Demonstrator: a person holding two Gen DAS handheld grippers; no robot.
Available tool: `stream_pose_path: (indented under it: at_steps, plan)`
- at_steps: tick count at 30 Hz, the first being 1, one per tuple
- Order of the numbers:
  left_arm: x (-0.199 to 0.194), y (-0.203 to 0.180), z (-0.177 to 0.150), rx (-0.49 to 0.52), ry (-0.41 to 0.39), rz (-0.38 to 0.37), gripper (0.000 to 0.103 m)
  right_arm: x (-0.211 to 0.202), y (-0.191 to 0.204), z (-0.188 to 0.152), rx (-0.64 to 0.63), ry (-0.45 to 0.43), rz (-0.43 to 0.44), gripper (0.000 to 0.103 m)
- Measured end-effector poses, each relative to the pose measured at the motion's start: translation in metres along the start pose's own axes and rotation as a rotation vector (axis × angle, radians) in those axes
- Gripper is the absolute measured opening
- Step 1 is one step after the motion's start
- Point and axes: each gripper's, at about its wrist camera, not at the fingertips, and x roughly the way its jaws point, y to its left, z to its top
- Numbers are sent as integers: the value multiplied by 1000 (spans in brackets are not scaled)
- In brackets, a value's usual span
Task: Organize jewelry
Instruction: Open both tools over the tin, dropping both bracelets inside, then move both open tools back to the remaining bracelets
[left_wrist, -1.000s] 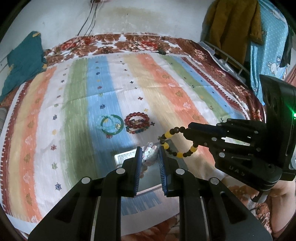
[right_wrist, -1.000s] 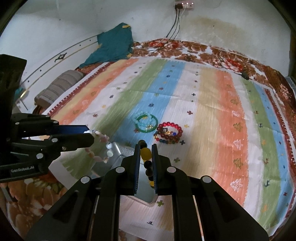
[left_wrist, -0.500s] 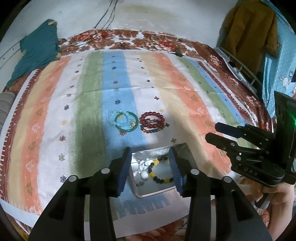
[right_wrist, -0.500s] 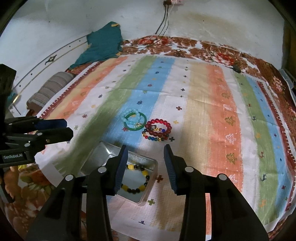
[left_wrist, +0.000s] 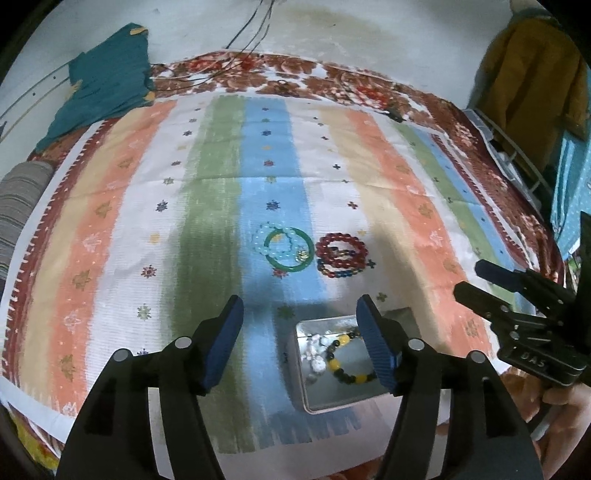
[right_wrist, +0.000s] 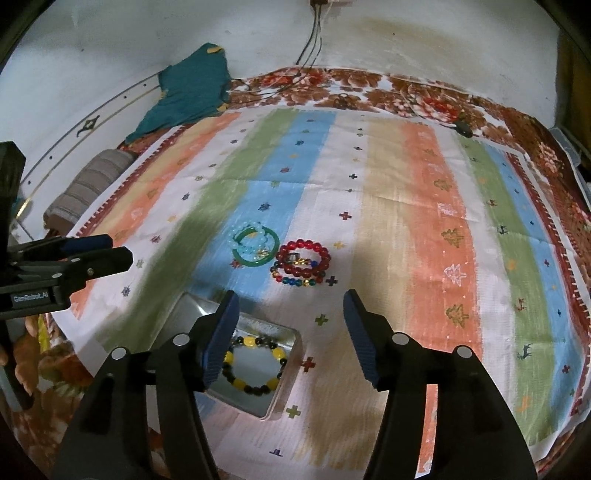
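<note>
Right claw finger hides the left part of the metal tin and the white bracelet in right wrist view. Left wrist view: left claw finger covers part of the yellow-black bracelet. White bracelet blurred, beads indistinct. Small charm on green bangle too small to identify. Hand cut off at the frame edge.

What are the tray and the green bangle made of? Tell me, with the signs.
Tray: likely thin metal, silvery and shiny; its floor mirrors the light and its rim glints. Green bangle: one smooth, rigid, glossy ring, not beads; jade, glass or plastic, the look cannot settle which.
</note>
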Motion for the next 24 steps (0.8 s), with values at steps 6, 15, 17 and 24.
stream_pose_path:
  at_steps: [6, 15, 17, 24]
  plan:
    - [8, 3, 8, -14, 2, 25, 67, 8, -4, 5, 7, 16, -9, 63]
    - [24, 4, 18, -12, 25, 68, 69, 17, -6, 14, 11, 29, -12, 67]
    - [27, 7, 21, -16, 29, 77, 69, 21, -7, 17, 12, 35, -12, 67]
    - [44, 16, 30, -30, 56, 114, 69, 36, -6, 27, -14, 51, -46, 69]
